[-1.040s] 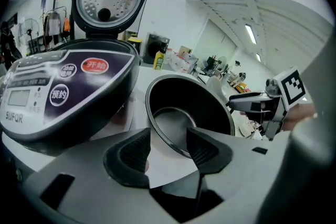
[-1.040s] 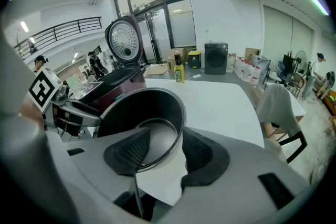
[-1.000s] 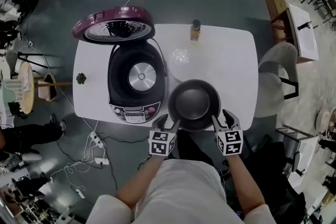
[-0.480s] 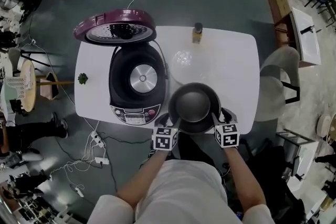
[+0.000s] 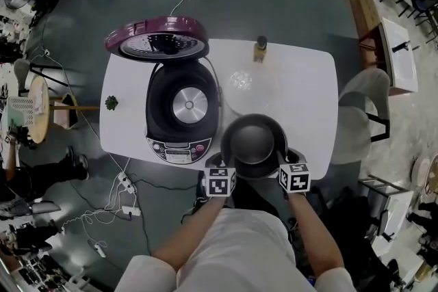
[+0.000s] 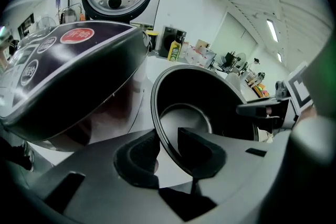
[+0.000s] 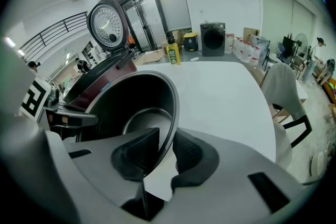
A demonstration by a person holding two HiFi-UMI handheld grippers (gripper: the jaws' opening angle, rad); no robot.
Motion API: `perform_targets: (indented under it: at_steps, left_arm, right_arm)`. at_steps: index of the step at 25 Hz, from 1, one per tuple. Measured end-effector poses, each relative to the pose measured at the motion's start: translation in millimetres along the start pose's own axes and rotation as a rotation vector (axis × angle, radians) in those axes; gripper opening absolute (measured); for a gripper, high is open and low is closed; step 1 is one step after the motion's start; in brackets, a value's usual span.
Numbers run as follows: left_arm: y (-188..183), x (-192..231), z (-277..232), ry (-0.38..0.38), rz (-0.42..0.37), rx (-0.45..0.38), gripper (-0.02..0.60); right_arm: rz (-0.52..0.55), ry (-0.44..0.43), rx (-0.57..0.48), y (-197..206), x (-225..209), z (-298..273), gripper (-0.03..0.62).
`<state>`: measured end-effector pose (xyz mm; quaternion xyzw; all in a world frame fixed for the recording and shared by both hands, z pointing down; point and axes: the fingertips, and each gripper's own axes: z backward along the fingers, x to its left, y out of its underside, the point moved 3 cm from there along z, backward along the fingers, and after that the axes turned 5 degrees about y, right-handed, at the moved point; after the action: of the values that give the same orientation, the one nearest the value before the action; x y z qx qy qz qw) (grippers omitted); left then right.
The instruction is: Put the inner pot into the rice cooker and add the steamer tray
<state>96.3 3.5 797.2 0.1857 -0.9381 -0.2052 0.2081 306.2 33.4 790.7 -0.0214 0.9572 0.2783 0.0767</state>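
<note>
Beyond the inner pot, a clear item, indistinct.

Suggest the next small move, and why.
Probably lift the dark round metal inner pot straight up: the left gripper and right gripper have just been closing their fingers and pinch opposite sides of its rim; it sits beside the open purple-lidded rice cooker.

One table, on it one rice cooker, one inner pot, one bottle, one clear tray, one small plant
</note>
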Motion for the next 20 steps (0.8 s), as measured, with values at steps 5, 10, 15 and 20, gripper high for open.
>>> perform_targets:
  at_steps: [5, 10, 15, 20]
  left_arm:
    - [0.6, -2.9, 6.6, 0.006, -0.019, -0.010, 0.114]
    - [-6.2, -7.7, 11.4, 0.024, -0.046, -0.038, 0.107]
    - [-19.3, -15.5, 21.7, 0.036, -0.069, -0.079, 0.096]
    - [-44.3, -28.7, 33.6, 0.050, -0.100, -0.142, 0.089]
  right_arm:
    - [-0.016, 0.021, -0.006, 5.7, 3.3, 13.7, 0.094]
    - [-0.029, 0.052, -0.058, 2.4, 3.0, 29.9, 0.094]
    - [-0.054, 0.092, -0.119, -3.2, 3.3, 52.2, 0.094]
    - [-0.091, 0.132, -0.187, -16.4, -2.6, 72.9, 0.091]
